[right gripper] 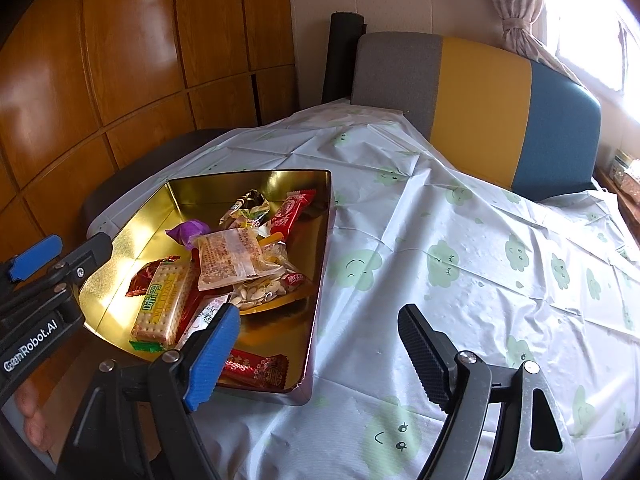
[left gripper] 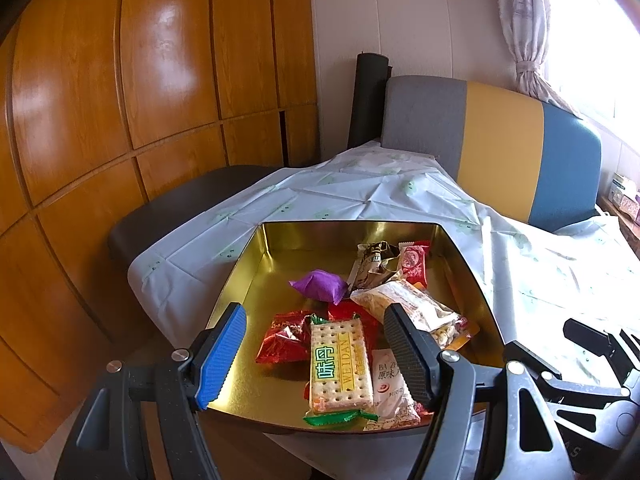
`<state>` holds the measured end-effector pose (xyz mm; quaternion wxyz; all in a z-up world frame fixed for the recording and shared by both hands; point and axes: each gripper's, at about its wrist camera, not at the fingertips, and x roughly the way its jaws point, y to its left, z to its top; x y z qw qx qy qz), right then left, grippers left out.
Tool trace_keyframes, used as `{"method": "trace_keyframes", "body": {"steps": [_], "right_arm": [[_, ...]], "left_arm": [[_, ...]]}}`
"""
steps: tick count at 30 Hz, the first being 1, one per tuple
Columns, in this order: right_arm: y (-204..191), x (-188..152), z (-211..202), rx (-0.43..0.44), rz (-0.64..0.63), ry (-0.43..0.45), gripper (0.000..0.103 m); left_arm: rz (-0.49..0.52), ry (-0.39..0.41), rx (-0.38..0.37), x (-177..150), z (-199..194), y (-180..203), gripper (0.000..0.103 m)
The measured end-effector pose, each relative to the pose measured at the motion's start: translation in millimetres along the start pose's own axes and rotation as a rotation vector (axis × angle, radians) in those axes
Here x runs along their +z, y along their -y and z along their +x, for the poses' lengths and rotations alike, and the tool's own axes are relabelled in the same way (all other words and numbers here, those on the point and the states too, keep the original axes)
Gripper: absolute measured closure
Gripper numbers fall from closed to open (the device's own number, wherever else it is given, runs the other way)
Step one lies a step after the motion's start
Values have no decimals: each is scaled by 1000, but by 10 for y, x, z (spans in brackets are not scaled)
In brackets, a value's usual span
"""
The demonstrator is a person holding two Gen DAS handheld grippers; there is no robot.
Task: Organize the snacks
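Note:
A gold metal tin (left gripper: 276, 236) (right gripper: 320, 240) sits on the table's left part and holds several snack packets: a cracker pack (left gripper: 340, 364) (right gripper: 162, 300), a purple candy (left gripper: 320, 285) (right gripper: 188, 230), red packets (left gripper: 282, 340) (right gripper: 292, 210), a clear nut bar packet (right gripper: 230, 258) and a seed bag (left gripper: 416, 312). My left gripper (left gripper: 316, 356) is open and empty, just above the tin's near edge. My right gripper (right gripper: 316, 352) is open and empty, over the tin's near right corner and the cloth.
The table wears a white cloth with green faces (right gripper: 460, 264). A grey, yellow and blue chair back (right gripper: 480, 100) stands behind it. A dark seat (left gripper: 180, 208) and a wooden wardrobe (left gripper: 120, 120) are at the left. A curtained window (right gripper: 520, 12) is at the right.

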<state>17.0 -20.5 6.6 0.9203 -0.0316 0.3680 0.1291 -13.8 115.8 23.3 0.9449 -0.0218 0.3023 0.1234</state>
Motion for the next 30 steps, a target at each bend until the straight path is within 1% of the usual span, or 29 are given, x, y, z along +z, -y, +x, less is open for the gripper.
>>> {"method": "trace_keyframes", "body": {"steps": [17,21,24,26,30], "right_arm": [[27,-21,-7,2,2,1,20],[30,-27,-5,2,3,1,20],[40,-31,-4,1,6,2,20],[57,-35,-2,-1,10,2,20],[178,1,-8,-13,28,6,20]], "left_arm": [[-1,-5,3,-6,-1,9,31],[7,-7,-1,-9,-5,18,31],[5,-12,-20,-12,1,24,31],[-7,-11,-34,-19,3,13,31],[-4,-10,-25,-12,13,3,32]]}}
